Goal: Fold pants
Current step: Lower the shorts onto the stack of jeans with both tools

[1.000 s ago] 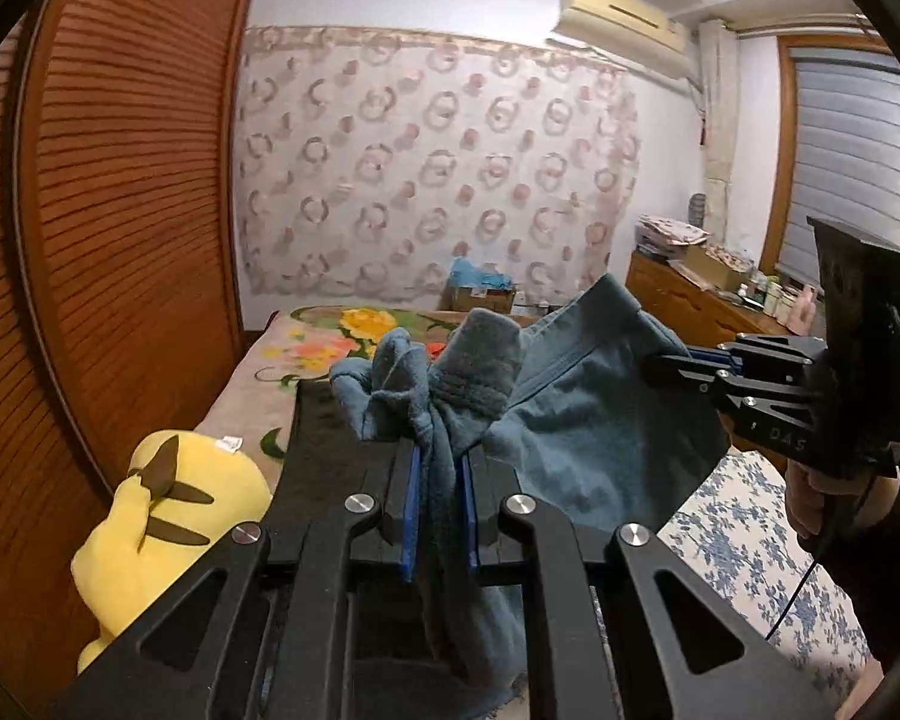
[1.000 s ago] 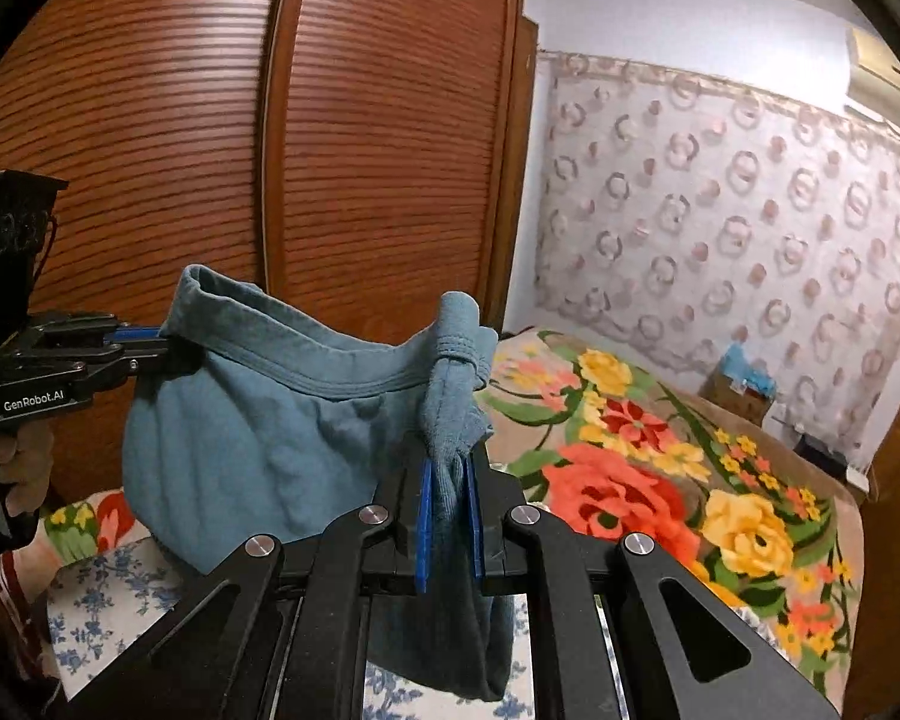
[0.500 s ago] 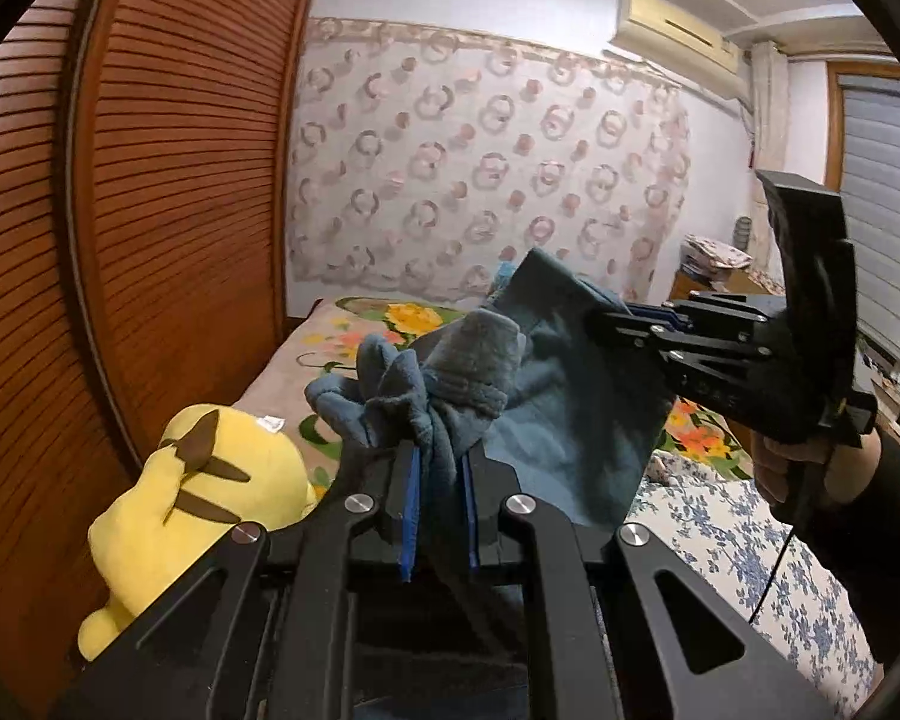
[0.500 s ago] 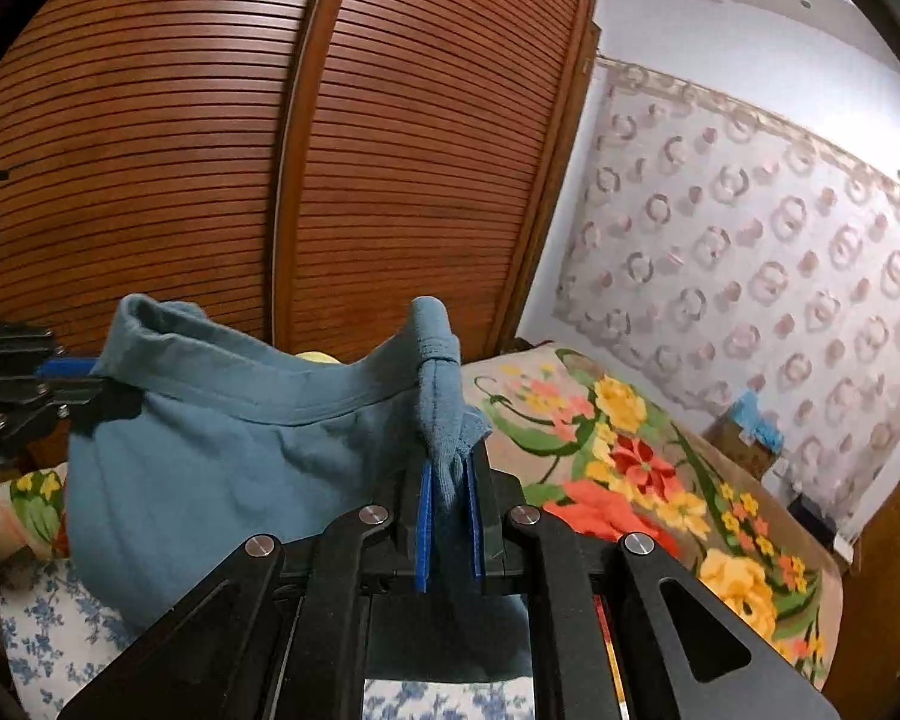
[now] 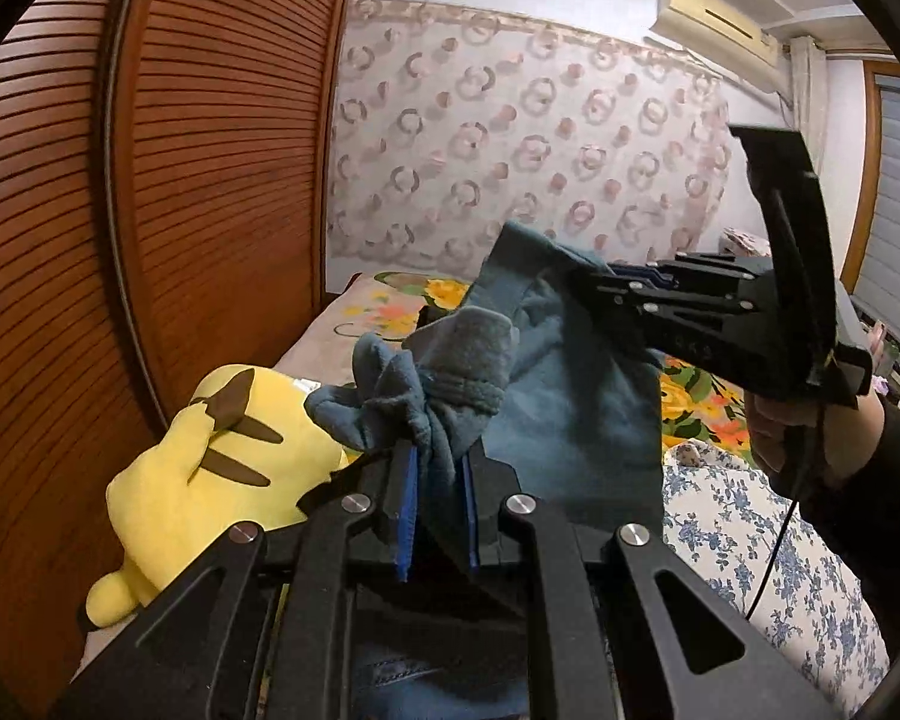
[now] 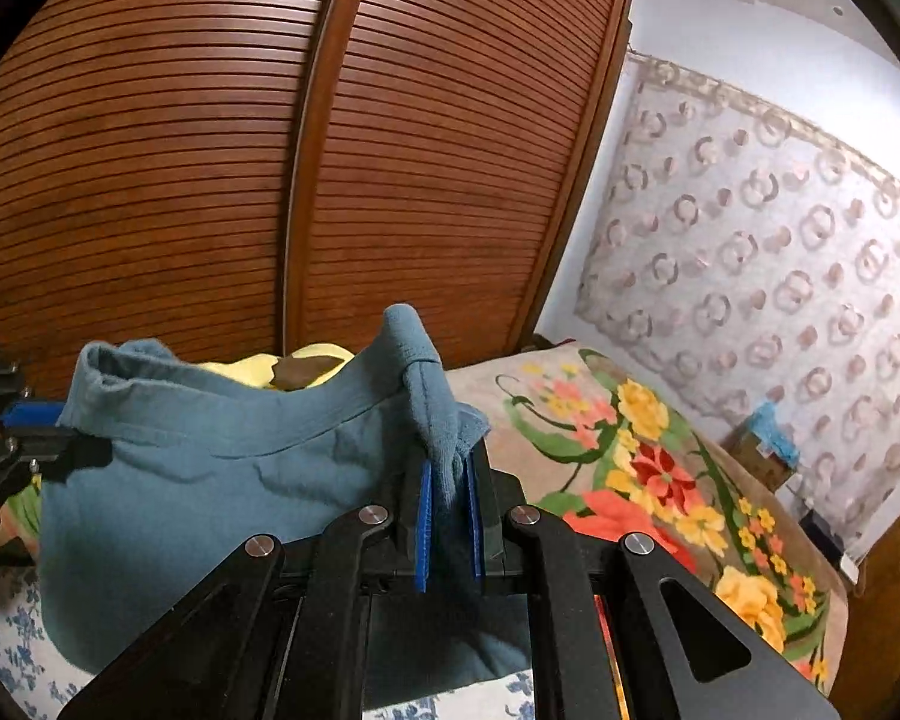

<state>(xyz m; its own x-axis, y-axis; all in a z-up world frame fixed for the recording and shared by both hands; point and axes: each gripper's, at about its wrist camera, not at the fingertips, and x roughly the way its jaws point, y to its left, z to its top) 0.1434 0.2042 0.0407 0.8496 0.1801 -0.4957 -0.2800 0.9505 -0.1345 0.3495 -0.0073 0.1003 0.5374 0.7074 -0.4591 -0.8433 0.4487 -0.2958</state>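
From the left wrist, the left gripper (image 5: 438, 468) jaws pinch a bunched edge of the blue-grey fleece pants (image 5: 570, 408), above the bed beside a yellow plush toy (image 5: 210, 468). From the right wrist, the right gripper (image 6: 448, 492) jaws pinch the waistband; the pants hang between both grippers.

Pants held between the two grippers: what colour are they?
Plain teal-blue, no pattern. The pants show best in the right wrist view.

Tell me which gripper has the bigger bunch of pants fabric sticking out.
The left gripper: a thick wad of the pants bulges from it. The right gripper pinches only a narrow waistband fold.
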